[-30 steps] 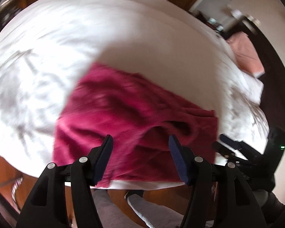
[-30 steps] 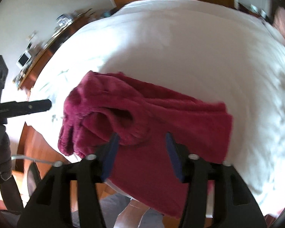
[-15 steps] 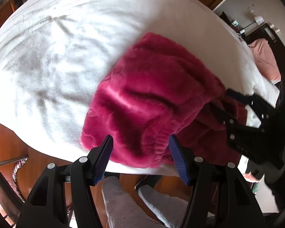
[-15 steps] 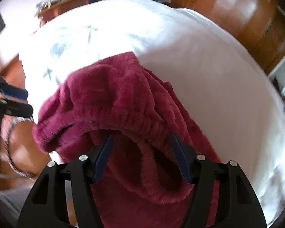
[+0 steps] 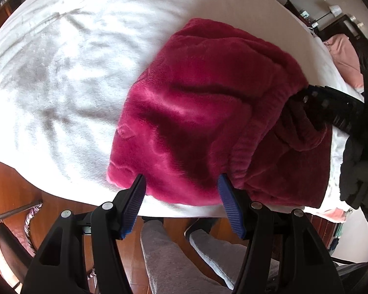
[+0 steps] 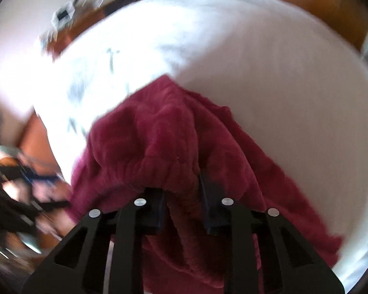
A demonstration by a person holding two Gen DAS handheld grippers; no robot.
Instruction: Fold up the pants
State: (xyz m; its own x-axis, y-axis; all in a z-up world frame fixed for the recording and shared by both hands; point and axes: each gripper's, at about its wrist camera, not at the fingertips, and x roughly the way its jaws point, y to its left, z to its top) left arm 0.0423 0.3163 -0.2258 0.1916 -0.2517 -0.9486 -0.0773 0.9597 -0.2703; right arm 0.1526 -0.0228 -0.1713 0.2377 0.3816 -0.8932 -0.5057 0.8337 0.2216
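crimson fleece pants [image 5: 208, 112] on white bed [image 5: 61, 78], no legible writing, left gripper [image 5: 181, 191] agape, right gripper [image 6: 182, 196] just closing on waistband

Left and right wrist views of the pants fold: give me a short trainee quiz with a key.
1. True or false: the left gripper has clamped the crimson fleece pants.
2. What do the right gripper jaws hold? A) bedsheet B) elastic waistband C) pink pillow
3. What do the pants lie on?

Key: 1 false, its jaws stand open at the near edge. 2 B; they have just been closing on it. 3 the white bed.
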